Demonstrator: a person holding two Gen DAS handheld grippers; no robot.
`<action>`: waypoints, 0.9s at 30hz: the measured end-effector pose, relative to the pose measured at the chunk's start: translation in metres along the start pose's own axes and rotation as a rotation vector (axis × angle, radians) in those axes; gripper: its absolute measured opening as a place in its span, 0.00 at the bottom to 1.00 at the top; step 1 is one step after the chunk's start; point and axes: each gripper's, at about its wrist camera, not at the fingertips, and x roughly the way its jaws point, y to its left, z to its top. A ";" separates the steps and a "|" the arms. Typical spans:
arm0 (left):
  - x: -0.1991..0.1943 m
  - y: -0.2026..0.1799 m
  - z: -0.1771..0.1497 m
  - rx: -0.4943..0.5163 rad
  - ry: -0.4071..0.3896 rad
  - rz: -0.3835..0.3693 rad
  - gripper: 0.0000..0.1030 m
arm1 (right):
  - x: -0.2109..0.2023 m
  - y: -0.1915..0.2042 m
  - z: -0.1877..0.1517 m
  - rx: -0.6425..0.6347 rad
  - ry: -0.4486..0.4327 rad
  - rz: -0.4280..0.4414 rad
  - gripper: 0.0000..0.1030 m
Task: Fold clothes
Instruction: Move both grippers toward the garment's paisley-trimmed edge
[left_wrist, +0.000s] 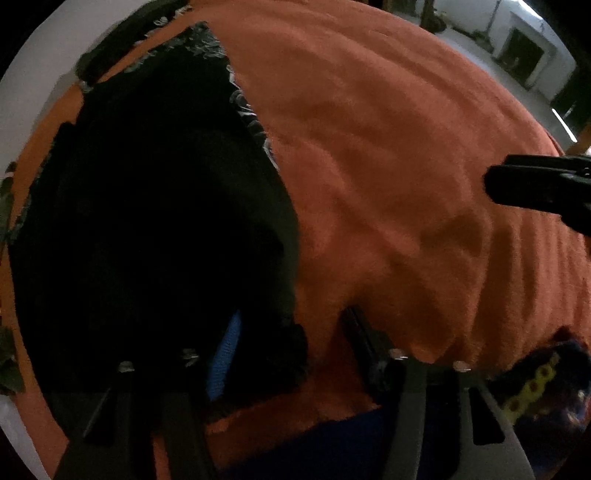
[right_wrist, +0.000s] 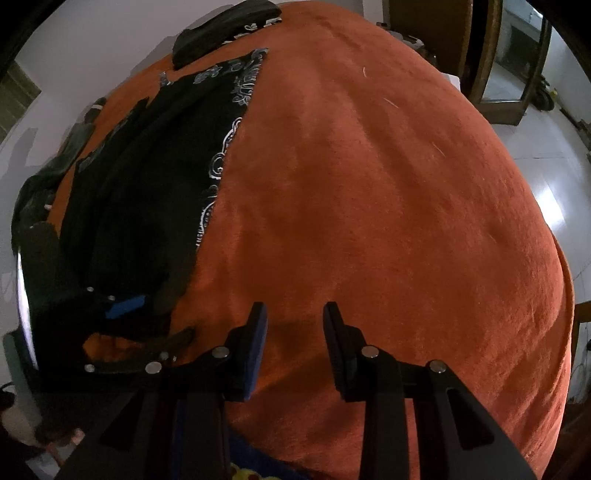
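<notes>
Left wrist view shows your left tongs (left_wrist: 291, 343) standing open, one finger with a blue pad (left_wrist: 225, 354) resting against the near edge of the black garment (left_wrist: 147, 206), the other finger (left_wrist: 364, 343) over bare orange blanket (left_wrist: 406, 166). Nothing is pinched between them here. The garment fills the left half of the frame, spread flat on the blanket, with a pale patterned trim (left_wrist: 243, 103) running along its right edge. Your right tongs (left_wrist: 535, 192) reach in from the right edge of the frame, well apart from the garment.

From the right wrist view, your right tongs (right_wrist: 295, 325) are released as well, fingers parted above empty blanket (right_wrist: 369, 184) at the lower centre, gripping nothing. The black garment (right_wrist: 147, 177) lies in the left part of this frame, stretching from upper centre down to the lower left, its white swirled border (right_wrist: 221, 147) facing the open orange area. Your left tongs (right_wrist: 125, 306) sit at the garment's near corner in the lower left. A second dark bundle (right_wrist: 221, 29) lies at the blanket's far edge, at the top of the frame. Pale glossy floor (right_wrist: 554, 192) shows on the right.
</notes>
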 end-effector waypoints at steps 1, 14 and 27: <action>-0.007 0.008 0.000 -0.021 -0.018 -0.027 0.15 | -0.001 0.000 0.001 -0.004 0.011 0.001 0.29; -0.101 0.110 -0.017 -0.244 -0.236 -0.342 0.10 | -0.059 0.017 0.102 -0.083 0.231 -0.013 0.30; -0.105 0.159 -0.045 -0.313 -0.289 -0.406 0.10 | 0.108 0.044 0.218 0.328 0.091 0.463 0.64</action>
